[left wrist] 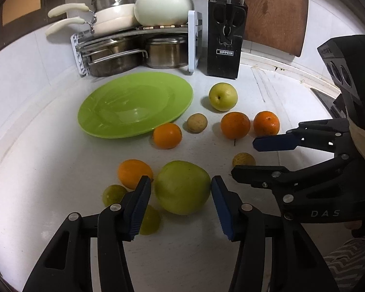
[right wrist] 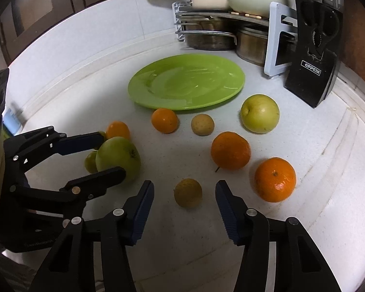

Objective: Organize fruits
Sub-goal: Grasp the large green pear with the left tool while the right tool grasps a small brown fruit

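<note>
A white kitchen counter runs back to a pot rack and a black knife block at twelve o'clock. My left gripper has its jaws apart, flanking a large green apple without quite closing on it; an orange sits just beside it at ten o'clock. My right gripper is likewise spread wide, a small yellowish fruit lying between its fingers (not gripped, as far as I can see). The green plate lies bare at twelve o'clock, with a tangerine at its near rim. A yellow-green apple, two more oranges and a brownish round fruit are scattered at one to two o'clock.
</note>
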